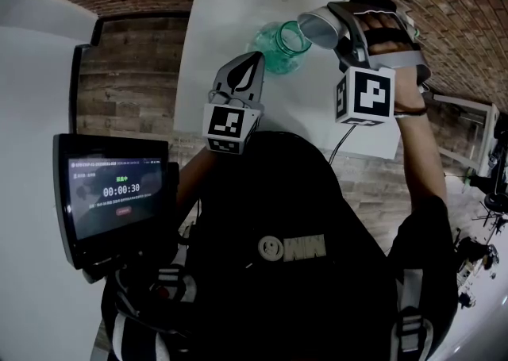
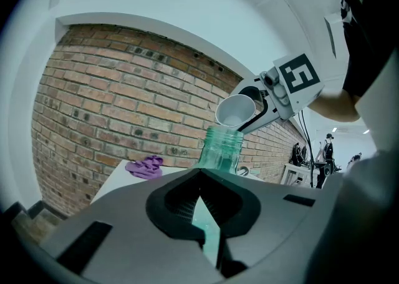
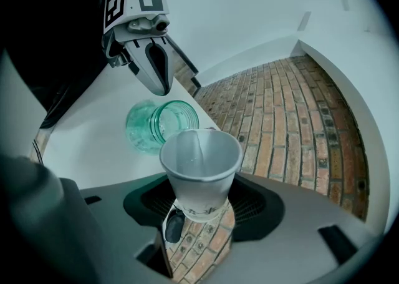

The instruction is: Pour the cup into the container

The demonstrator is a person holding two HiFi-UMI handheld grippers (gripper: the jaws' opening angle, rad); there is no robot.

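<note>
Bright, even indoor light washes the white table close to glare; the person's dark clothing falls into deep shadow. Fisheye lenses bend the brick wall, and black vignettes ring both gripper views.

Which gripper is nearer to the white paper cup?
Right. The right gripper grips the white paper cup, tilted over the green glass jar; the left gripper hangs apart, beside that jar.
</note>
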